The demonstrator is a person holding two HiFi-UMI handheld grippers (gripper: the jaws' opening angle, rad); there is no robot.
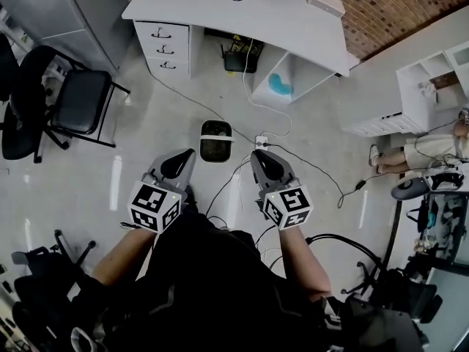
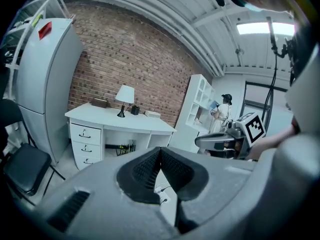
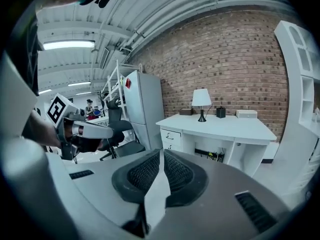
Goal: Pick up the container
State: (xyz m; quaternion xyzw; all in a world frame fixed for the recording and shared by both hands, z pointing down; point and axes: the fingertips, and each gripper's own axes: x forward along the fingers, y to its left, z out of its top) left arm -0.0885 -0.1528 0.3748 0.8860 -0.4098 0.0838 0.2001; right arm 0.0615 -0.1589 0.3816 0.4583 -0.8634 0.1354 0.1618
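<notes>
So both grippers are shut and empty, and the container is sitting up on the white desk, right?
Not quite. The container stands on the floor in front of the white desk, not on it, as the head view shows. The rest holds: the left gripper and the right gripper are both shut and empty.

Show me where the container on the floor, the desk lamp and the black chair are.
container [image 1: 216, 124]: head view, on its pale rim.
desk lamp [image 3: 201, 97]: right gripper view, on its shade.
black chair [image 1: 79, 101]: head view, on its seat.
</notes>
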